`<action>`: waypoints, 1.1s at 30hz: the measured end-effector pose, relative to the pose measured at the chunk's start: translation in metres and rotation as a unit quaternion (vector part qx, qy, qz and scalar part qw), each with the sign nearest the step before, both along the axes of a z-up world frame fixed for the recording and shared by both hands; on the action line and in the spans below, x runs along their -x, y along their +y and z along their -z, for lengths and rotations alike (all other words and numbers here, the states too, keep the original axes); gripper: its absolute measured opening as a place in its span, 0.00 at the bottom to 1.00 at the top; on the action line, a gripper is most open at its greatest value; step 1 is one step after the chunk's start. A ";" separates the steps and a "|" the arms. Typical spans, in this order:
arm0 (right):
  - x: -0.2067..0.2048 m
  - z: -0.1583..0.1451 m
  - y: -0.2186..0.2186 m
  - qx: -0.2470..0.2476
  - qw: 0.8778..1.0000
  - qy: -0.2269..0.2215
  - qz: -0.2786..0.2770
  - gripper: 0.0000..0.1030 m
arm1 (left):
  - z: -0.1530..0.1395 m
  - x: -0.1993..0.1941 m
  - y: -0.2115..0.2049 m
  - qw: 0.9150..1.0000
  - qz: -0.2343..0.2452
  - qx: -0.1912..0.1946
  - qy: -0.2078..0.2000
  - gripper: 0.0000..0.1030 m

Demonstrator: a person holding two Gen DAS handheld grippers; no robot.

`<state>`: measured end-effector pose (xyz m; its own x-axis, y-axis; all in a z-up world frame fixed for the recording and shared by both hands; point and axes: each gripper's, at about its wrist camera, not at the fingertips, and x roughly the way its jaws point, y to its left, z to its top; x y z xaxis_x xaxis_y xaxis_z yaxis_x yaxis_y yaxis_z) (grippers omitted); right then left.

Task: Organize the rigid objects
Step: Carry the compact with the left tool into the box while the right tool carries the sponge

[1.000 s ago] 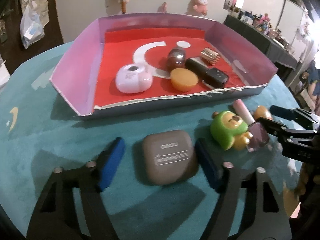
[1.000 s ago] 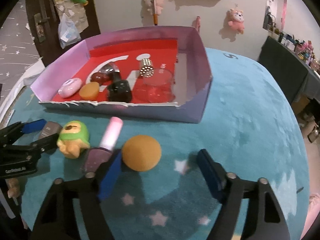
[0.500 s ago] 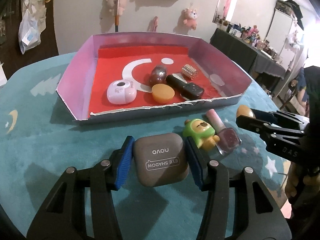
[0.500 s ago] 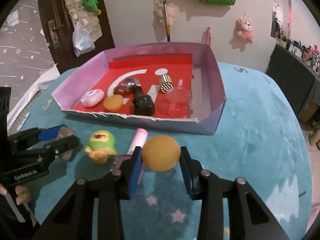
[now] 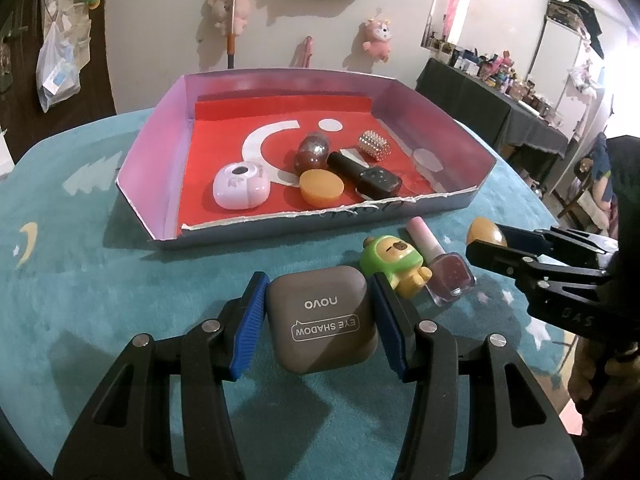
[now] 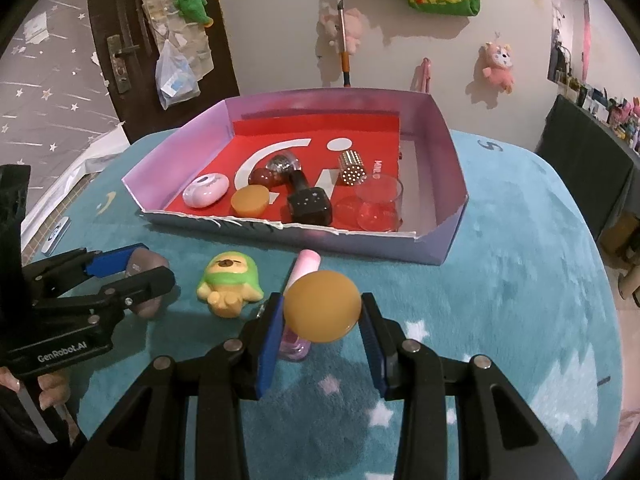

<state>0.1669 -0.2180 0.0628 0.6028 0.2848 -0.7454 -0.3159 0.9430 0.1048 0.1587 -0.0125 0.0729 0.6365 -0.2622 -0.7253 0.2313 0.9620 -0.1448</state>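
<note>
- My left gripper (image 5: 316, 316) is clamped on the grey eyeshadow case (image 5: 323, 322), blue pads pressing both its sides, just above the teal worktop (image 5: 100, 288).
- My right gripper (image 6: 322, 322) has its jaws closed tight on the orange ball (image 6: 323, 307), held over the worktop.
- Just beyond lie a green toy figure (image 6: 229, 285) and a pink nail polish bottle (image 5: 438, 260), side by side.
- Farther off sits the red-floored tray (image 5: 160, 152), holding a white case (image 5: 241, 185), an orange disc (image 5: 321, 187), a black bottle (image 5: 366, 172), a studded cylinder (image 5: 373, 145) and a clear cup (image 6: 379, 202).
</note>
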 end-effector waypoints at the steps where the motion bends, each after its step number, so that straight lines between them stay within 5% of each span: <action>1: 0.000 0.000 0.000 0.000 1.000 0.000 0.001 0.39 | -0.002 0.000 0.000 1.000 0.001 0.001 -0.002 0.48; 15: -0.028 -0.034 -0.012 -0.025 0.999 -0.029 0.006 0.39 | -0.054 -0.040 0.006 0.999 0.008 -0.009 -0.042 0.48; 23: -0.091 -0.053 -0.006 0.011 1.000 -0.021 -0.002 0.39 | -0.061 -0.114 0.006 0.999 0.027 -0.033 0.000 0.48; 33: -0.167 -0.032 0.003 0.090 0.994 0.052 -0.018 0.39 | -0.028 -0.177 0.008 0.994 0.027 -0.063 0.081 0.48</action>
<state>0.3336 -0.2149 0.0951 0.5119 0.1601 -0.8440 -0.3452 0.9380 -0.0315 0.3355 -0.0048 0.1004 0.4965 -0.1935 -0.8462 0.2669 0.9616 -0.0633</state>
